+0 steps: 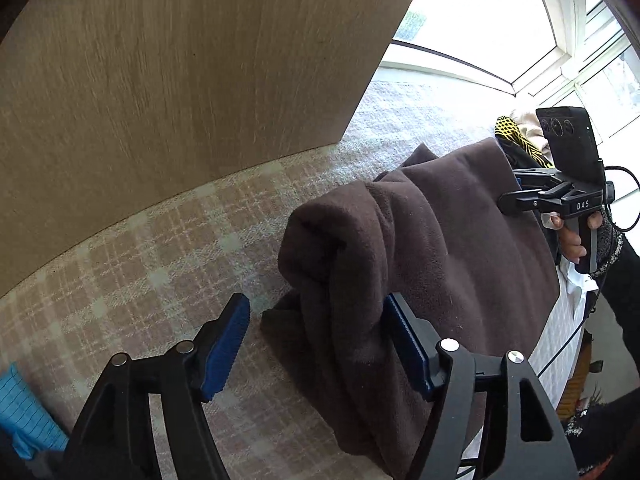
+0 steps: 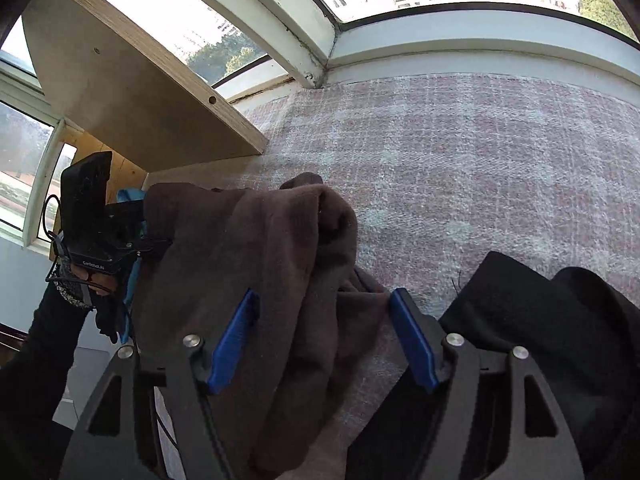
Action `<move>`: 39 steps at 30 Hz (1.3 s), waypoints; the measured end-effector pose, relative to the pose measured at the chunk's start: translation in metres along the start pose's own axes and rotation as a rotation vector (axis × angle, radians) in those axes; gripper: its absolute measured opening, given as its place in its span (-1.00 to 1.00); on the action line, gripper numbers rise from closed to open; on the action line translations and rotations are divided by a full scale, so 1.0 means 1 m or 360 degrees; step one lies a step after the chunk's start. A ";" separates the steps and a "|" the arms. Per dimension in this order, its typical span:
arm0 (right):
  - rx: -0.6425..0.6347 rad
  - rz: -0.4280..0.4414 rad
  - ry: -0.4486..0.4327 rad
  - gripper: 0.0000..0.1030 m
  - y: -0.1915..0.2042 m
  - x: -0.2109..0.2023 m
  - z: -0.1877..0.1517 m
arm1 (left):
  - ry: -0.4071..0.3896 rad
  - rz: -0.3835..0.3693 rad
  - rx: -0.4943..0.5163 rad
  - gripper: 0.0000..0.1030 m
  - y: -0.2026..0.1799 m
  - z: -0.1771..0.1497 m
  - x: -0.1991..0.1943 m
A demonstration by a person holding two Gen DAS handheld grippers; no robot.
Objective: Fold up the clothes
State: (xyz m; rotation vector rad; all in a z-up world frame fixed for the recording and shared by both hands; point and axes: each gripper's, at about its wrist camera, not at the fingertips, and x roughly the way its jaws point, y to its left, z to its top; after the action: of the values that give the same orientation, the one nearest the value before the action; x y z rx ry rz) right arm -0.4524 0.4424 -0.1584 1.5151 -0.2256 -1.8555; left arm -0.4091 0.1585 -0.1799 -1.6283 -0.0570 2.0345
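A dark brown fleece garment (image 1: 432, 248) lies bunched in soft, rounded folds on a pink-and-white plaid woven cover (image 1: 160, 264), beside a pale wood panel (image 1: 180, 72). The left gripper (image 1: 320, 344) and right gripper (image 2: 324, 340) both stand with blue ribbed fingers (image 1: 226, 344) spread apart, cloth loose between them, apparently unpinched. "DAS" marks the right gripper's body.
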 end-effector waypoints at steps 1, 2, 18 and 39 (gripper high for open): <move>-0.0020 0.0013 0.0000 0.23 0.001 0.001 0.001 | 0.0006 -0.0022 -0.0001 0.41 -0.001 0.001 0.004; -0.0030 0.0035 0.0007 0.11 0.002 0.003 0.001 | -0.0002 -0.0044 -0.0007 0.41 -0.002 0.002 0.007; -0.0633 -0.0174 -0.0217 -0.44 0.100 -0.063 -0.036 | -0.0268 -0.0052 0.0257 -0.46 -0.066 -0.035 -0.060; -0.0679 -0.0579 0.0060 -0.21 0.152 -0.081 -0.254 | -0.0075 0.0116 0.0405 -0.31 -0.180 -0.229 -0.075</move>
State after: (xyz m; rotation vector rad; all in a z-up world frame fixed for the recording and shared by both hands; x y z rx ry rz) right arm -0.1541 0.4577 -0.0861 1.3472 0.4670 -1.9856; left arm -0.1211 0.2160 -0.1120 -1.4433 0.2380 2.0396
